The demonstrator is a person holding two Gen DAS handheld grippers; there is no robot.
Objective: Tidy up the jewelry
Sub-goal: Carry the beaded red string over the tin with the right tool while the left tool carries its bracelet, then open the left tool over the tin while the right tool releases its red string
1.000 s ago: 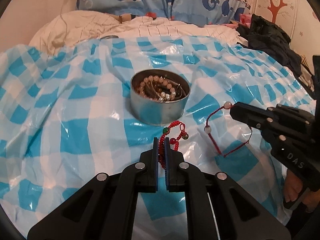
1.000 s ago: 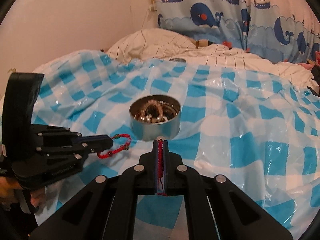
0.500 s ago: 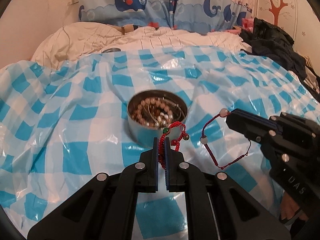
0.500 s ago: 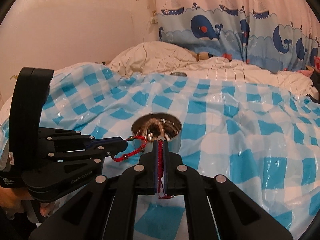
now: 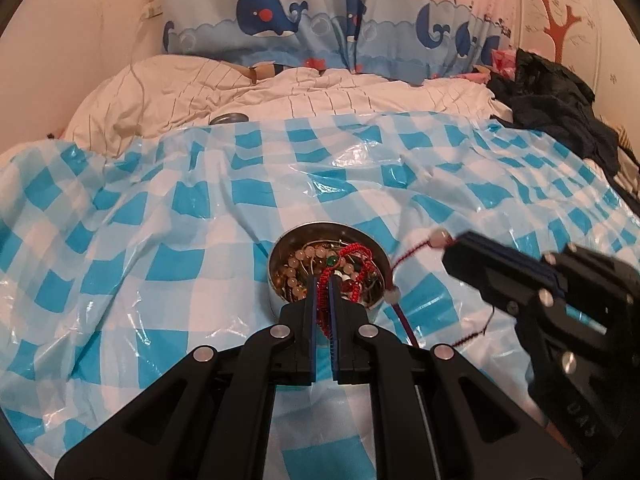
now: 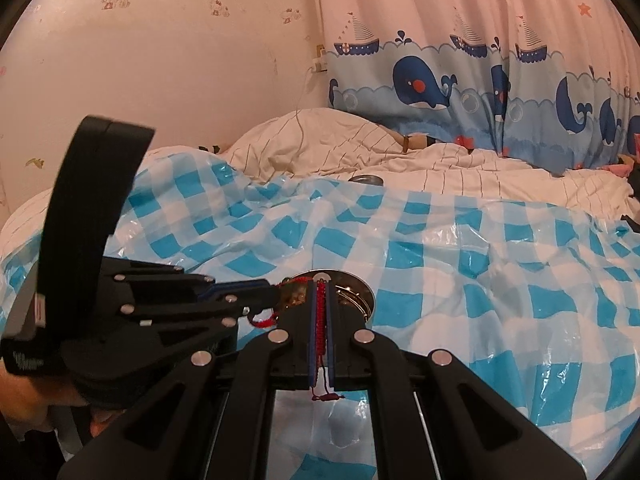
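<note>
Currently the left tool [image 5: 323, 284] is nearly closed, pinching a red braided bracelet [image 5: 352, 254] between its blue-edged pads; the free loop, with a green bead, hangs forward over the open mouth of the round metal tin [image 5: 276, 280]. Left tool tips sit right at the tin's near rim. The right tool [image 6: 319, 284] is also narrow, clamped on a red cord bracelet [image 6: 320, 320] that runs the length of the slot, with its knotted tail sticking out at the back end. From the left wrist view that same cord [image 5: 400, 312] hangs from the right tool [image 5: 452, 254] in a loop just right of the tin, carrying two pale round beads, one near the tool tip and one beside the tin's rim; whether the lower bead touches the tin, can't tell. Tin contents: a pile of pale pinkish bead strands and at least one thin metal ring, tangled together, item count unreadable. In the right wrist view the tin [image 6: 362, 294] is mostly hidden behind both tools. Tin stands on a blue-and-white checked plastic sheet [image 5: 160, 240] spread over the bed [image 5: 320, 100]. Behind: striped white bedding, whale-print curtain [image 5: 280, 20], dark clothing [image 5: 560, 104] piled at right.
</note>
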